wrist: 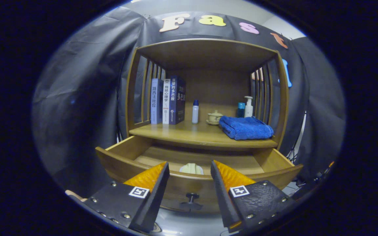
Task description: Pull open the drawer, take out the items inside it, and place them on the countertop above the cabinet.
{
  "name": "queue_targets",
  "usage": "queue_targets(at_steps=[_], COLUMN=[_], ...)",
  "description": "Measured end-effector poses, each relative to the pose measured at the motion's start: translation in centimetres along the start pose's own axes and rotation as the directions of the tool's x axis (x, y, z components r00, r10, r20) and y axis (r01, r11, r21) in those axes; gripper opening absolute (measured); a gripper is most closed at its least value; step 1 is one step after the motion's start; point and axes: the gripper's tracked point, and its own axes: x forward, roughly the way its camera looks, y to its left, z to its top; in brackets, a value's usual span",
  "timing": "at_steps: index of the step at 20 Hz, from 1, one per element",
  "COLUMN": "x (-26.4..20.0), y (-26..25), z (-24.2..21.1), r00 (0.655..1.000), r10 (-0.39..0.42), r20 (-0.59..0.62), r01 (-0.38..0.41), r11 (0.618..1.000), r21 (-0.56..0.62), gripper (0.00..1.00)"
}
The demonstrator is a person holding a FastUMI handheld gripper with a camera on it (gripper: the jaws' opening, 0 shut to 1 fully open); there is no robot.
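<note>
Wooden cabinet (205,52) ahead: gripper (190,170) is being held wide, empty, over the open drawer (133,165); its front rim risks being clipped reaching the pale item (191,168).

Ahead of my spread fingers (190,170), the wooden countertop (189,132) carries three books (167,101), a small bottle (195,111), a lidded cup (215,117) and a folded blue towel (246,127).
</note>
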Motion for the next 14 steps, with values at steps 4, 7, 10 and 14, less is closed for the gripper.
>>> queue_targets(at_steps=[4, 7, 10, 14], x=[1.3, 1.6, 1.9, 2.4], y=[-0.2, -0.3, -0.4, -0.4], z=[0.5, 0.4, 0.2, 0.1], r00=[1.0, 0.999, 0.999, 0.999], r10=[0.003, 0.001, -0.006, 0.002], r20=[-0.026, -0.036, -0.033, -0.048], r01=[-0.003, 0.0, 0.005, -0.003], r11=[1.0, 1.0, 1.0, 1.0], r21=[0.014, 0.022, -0.014, -0.025], gripper=[0.75, 0.75, 0.75, 0.75])
